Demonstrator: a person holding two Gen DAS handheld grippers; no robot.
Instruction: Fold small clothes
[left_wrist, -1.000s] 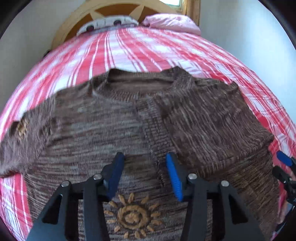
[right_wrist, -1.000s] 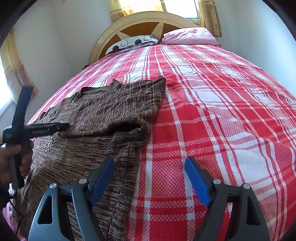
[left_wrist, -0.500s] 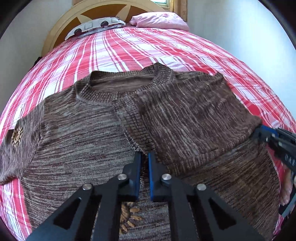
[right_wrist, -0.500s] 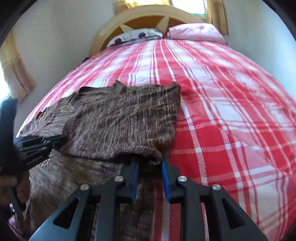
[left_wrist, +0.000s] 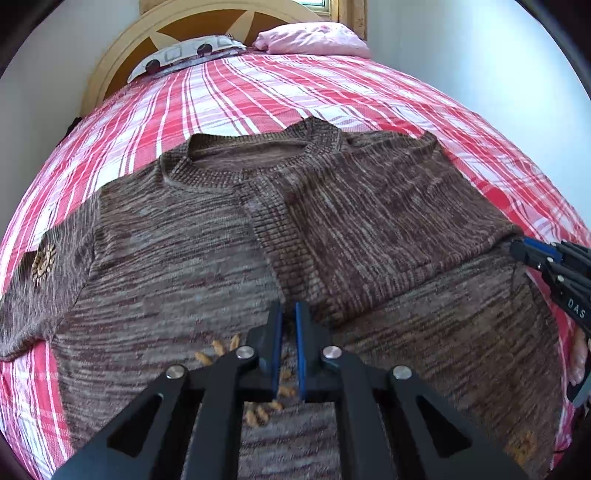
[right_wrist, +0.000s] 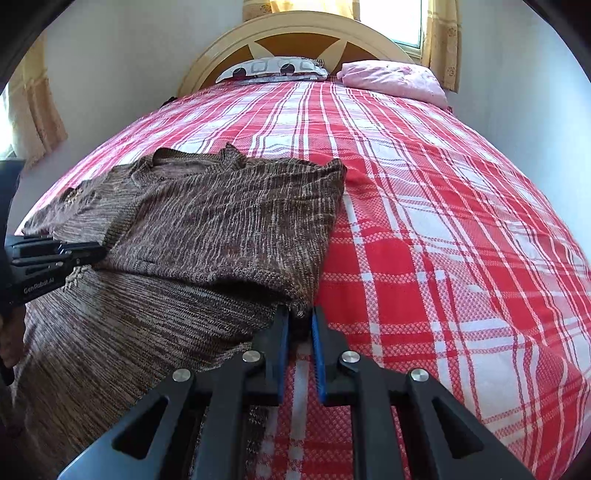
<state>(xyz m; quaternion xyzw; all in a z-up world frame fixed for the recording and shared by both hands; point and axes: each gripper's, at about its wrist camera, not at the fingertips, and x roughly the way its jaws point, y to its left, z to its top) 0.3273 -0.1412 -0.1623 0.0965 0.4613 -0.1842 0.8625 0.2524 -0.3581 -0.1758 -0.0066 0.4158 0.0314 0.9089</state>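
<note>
Through the left wrist camera I see my left gripper (left_wrist: 288, 321) low at the bottom centre of the frame, its blue pads pressed nearly together and pinching the lower corner of the folded-over sleeve of the brown sweater (left_wrist: 207, 258), just above the sun embroidery (left_wrist: 258, 402) that peeks out under the fingers. The sweater lies flat across the middle of the frame on the red plaid bedspread (left_wrist: 258, 92), collar toward the headboard (left_wrist: 122, 48) at the top, one sleeve spread to the left edge. At the right edge my right gripper (left_wrist: 517, 249) comes in sideways, its tips at the outer end of the same fold. A second ago this left gripper was spread wide above the knit; half a second ago it had closed, and it holds that grip now, with the fold lying much the same. Through the right wrist camera, my right gripper (right_wrist: 300, 317) sits at bottom centre, fingers drawn close and nipping the near corner of the folded sleeve where it meets the bedspread (right_wrist: 443, 221). The sweater (right_wrist: 221, 221) fills the left half of this frame, and the left gripper (right_wrist: 99, 253) reaches in from the left edge. A second ago the right gripper was open and short of the cloth; now it is clamped on it. A pink pillow (right_wrist: 391, 79) rests at the upper right.
</note>
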